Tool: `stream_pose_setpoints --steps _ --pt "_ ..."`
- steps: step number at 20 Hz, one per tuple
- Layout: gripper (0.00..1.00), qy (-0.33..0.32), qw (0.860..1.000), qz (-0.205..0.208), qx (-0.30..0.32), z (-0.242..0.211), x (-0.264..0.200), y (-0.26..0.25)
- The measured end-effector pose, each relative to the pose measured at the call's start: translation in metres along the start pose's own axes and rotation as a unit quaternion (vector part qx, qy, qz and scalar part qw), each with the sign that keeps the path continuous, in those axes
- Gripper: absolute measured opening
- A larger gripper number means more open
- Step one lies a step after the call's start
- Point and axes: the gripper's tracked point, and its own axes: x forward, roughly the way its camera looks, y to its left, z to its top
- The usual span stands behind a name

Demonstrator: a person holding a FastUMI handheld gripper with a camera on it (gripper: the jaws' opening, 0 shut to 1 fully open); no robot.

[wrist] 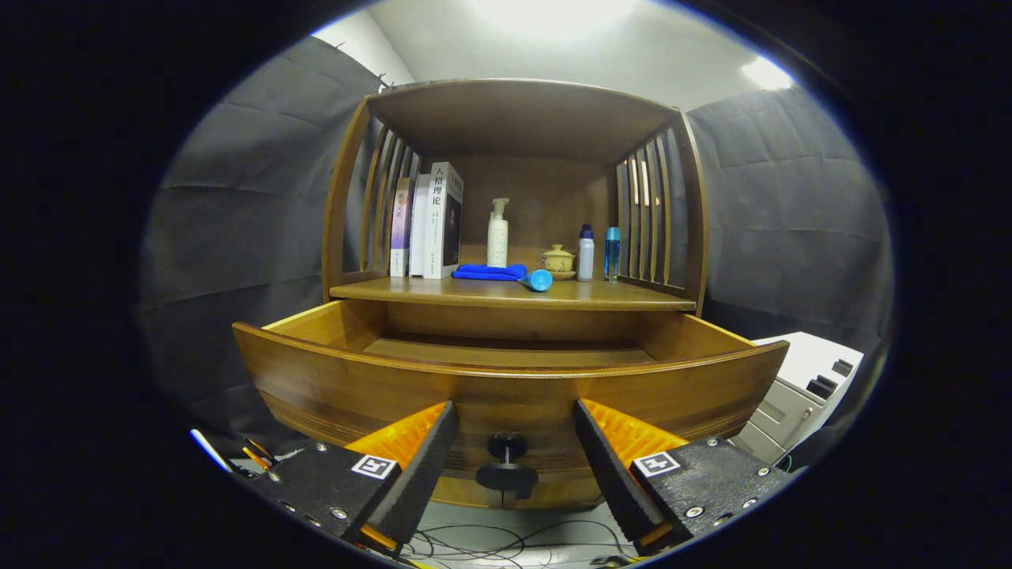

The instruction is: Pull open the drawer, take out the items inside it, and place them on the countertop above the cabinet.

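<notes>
I have the gripper facing the brown wooden drawer, which stands pulled well out of the cabinet; my fingers are spread wide and pinch nothing, one to each side of the round black knob on the drawer front, which sits between them without touching either; what I can see of the drawer's floor is bare wood, the near part hidden behind its curved front; above it, on the wooden tabletop, stand three upright books at the left, a white pump bottle, a folded blue cloth with a small blue tube lying just beside it, a lidded yellow tea bowl, a white bottle with a dark cap and a slim blue bottle; a white machine stands beside the cabinet; loose cables trail on the floor under my fingers.
</notes>
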Motion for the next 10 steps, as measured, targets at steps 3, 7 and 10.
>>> stream_pose_setpoints --steps 3,7,10 --pt "0.94 -0.006 1.000 0.007 0.016 0.010 0.020 -0.001" --pt "0.94 0.014 1.000 0.010 0.023 0.006 0.044 -0.002" --pt "0.94 0.014 1.000 0.009 0.022 0.009 0.060 -0.003"
